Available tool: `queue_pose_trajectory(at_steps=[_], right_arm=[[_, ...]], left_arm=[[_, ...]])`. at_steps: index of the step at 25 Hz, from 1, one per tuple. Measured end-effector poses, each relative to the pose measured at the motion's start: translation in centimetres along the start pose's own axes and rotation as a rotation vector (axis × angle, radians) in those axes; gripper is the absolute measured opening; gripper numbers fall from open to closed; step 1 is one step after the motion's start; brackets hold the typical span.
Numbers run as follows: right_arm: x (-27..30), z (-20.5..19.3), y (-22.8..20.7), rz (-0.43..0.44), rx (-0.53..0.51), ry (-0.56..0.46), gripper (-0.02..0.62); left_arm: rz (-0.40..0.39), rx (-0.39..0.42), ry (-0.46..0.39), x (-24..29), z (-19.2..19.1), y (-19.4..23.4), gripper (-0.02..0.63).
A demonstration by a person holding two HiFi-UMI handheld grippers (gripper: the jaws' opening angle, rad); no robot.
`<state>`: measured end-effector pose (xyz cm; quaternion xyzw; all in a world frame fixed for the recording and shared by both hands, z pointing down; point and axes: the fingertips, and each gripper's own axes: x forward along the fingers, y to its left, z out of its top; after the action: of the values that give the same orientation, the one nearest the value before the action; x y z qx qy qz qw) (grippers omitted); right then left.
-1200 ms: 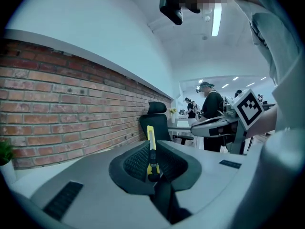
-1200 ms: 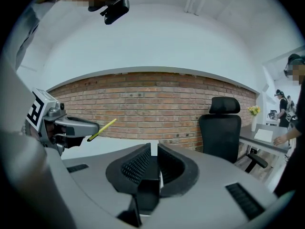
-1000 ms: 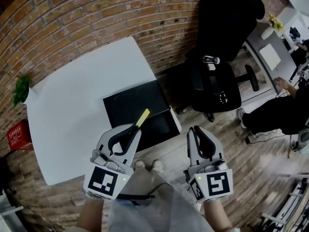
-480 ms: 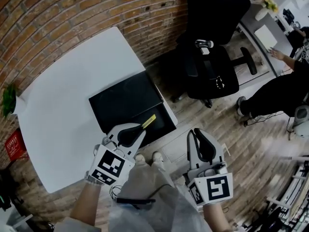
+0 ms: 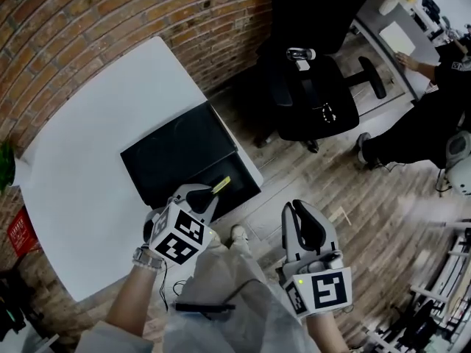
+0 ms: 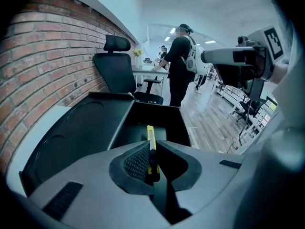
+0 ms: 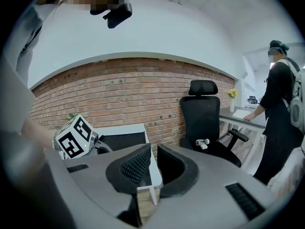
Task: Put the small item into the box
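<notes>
A black box (image 5: 224, 183) sits open at the near right corner of the white table (image 5: 81, 190), its lid (image 5: 173, 149) laid back flat beside it. My left gripper (image 5: 208, 194) is shut on a yellow utility knife (image 5: 221, 184), which pokes out over the box's open compartment. In the left gripper view the knife (image 6: 151, 142) stands on edge between the pads, with the box's dark inside (image 6: 157, 120) straight ahead. My right gripper (image 5: 292, 209) hangs over the wooden floor to the right of the table, shut and holding nothing; the right gripper view (image 7: 153, 159) shows bare pads.
A black office chair (image 5: 309, 87) stands just beyond the table's right edge, against the brick wall (image 5: 110, 20). A person (image 5: 430, 120) is at a desk at the far right. A small plant (image 5: 6, 157) and a red crate (image 5: 18, 230) lie at the left.
My left gripper has carried the knife forward from the table's near edge to over the open box. The right gripper has stayed over the floor.
</notes>
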<state>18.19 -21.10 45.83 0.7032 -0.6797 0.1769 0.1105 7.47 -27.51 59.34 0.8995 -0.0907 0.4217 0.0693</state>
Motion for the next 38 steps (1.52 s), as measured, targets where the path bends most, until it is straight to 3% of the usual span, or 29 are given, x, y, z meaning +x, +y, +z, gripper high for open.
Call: queue_pose_trajectory(at_steps=[8, 17, 25, 38], right_arm=[[-0.4, -0.5, -0.4, -0.013, 0.010, 0.008, 0.066], [-0.5, -0.7, 0.0, 0.001, 0.004, 0.008, 0.067], [-0.5, 1.0, 1.6, 0.058, -0.034, -0.023, 0.067], [-1.8, 7.7, 7.0, 0.224, -0.138, -0.150, 0.067]], left_arm=[[0.035, 0.005, 0.110, 1.6, -1.7, 0.3, 0.052], [0.055, -0.020, 0.090, 1.3, -1.6, 0.7, 0.052], [0.188, -0.034, -0.075, -3.4, 1.4, 1.6, 0.037], [0.490, -0.102, -0.398, -18.3, 6.7, 1.8, 0.025]])
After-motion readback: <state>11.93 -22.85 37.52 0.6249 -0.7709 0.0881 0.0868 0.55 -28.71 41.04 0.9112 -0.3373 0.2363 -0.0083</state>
